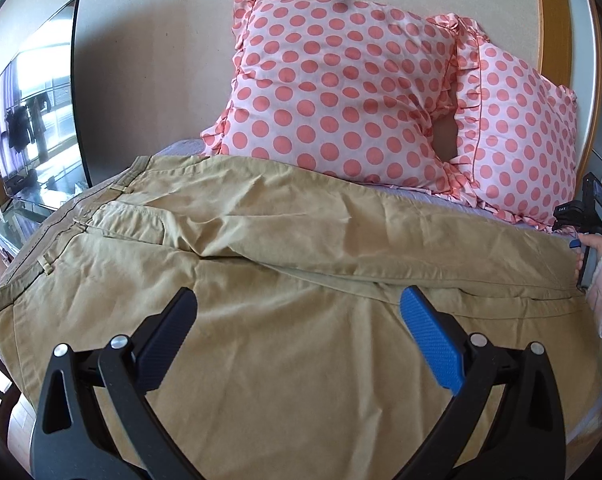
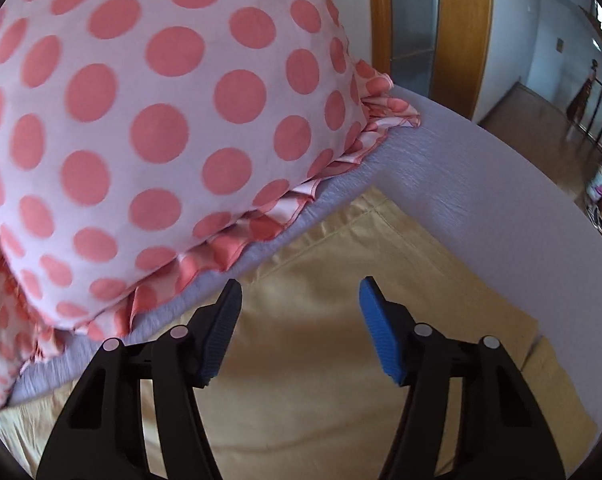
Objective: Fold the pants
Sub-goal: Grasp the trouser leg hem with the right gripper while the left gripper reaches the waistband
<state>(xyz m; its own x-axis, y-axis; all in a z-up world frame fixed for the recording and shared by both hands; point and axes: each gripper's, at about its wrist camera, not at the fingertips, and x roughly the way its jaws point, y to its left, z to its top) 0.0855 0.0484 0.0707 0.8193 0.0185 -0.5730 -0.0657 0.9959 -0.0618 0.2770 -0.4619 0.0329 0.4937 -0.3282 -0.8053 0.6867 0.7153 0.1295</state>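
Observation:
Tan pants [image 1: 285,248] lie spread flat on a lavender bed, waistband [image 1: 61,216] at the left, legs running right. My left gripper [image 1: 297,300] is open and empty, hovering over the near leg. My right gripper [image 2: 299,284] is open and empty above the leg ends [image 2: 341,272], close to a pillow. In the left wrist view the right gripper [image 1: 593,220] shows at the far right edge by the cuffs, held by a hand.
Two pink polka-dot pillows [image 1: 341,92] [image 1: 521,132] stand against the wall behind the pants; one fills the right wrist view [image 2: 161,112]. The lavender sheet [image 2: 461,184] borders the leg ends. A TV [image 1: 37,112] stands at the left. A wooden door frame [image 2: 461,32] is at the right.

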